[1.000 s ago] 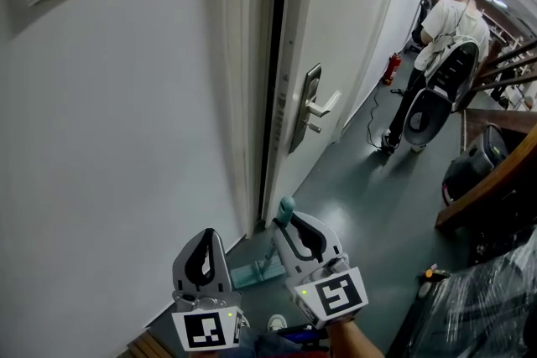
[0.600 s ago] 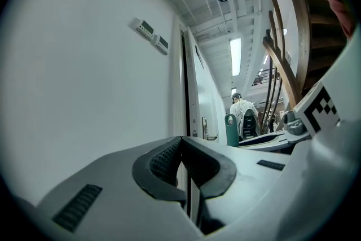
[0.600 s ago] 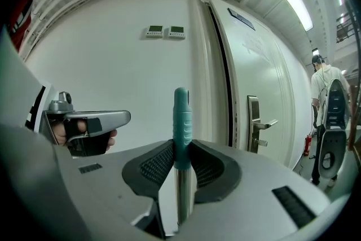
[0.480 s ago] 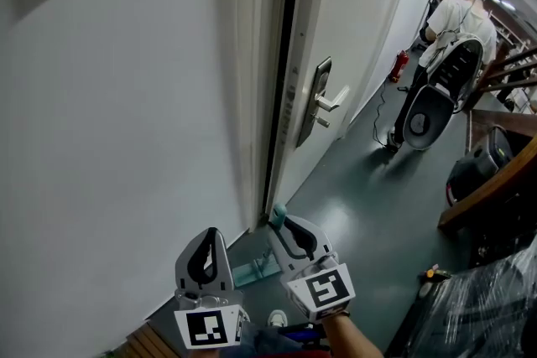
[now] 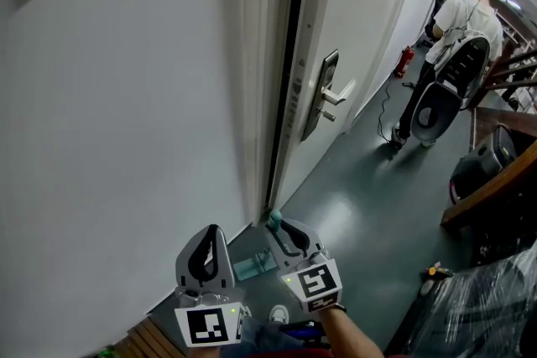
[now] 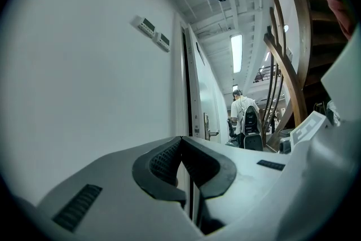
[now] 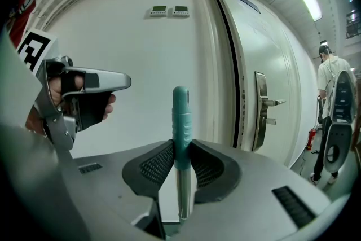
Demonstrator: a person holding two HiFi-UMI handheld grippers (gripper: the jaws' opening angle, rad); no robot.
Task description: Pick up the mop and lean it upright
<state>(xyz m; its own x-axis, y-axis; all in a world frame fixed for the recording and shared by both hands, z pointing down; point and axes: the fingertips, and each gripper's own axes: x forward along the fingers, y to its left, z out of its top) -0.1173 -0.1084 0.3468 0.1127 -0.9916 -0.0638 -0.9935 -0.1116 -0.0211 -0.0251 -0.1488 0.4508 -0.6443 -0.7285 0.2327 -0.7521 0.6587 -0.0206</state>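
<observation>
The mop's teal grip [image 7: 181,119] and metal shaft [image 7: 183,195] stand upright between the pads of my right gripper [image 7: 181,158], which is shut on the handle. In the head view the handle's teal tip [image 5: 274,220] pokes out above the right gripper [image 5: 284,228], close to the door frame. The mop's teal head [image 5: 251,267] lies on the floor below, by the wall's foot. My left gripper [image 5: 210,230] hangs just left of it near the white wall, its jaws shut with nothing in them [image 6: 180,144].
A white door [image 5: 352,29] with a metal lever handle [image 5: 329,92] stands right of the frame. Down the corridor a person [image 5: 460,21] stands by a dark machine [image 5: 436,109], with a red extinguisher [image 5: 407,61] nearby. A wooden stair rail [image 5: 495,180] and plastic-wrapped goods [image 5: 495,306] lie right.
My right gripper with the mop handle has drifted slightly left and down in the head view, nearer the door frame. The left gripper has hardly moved.
</observation>
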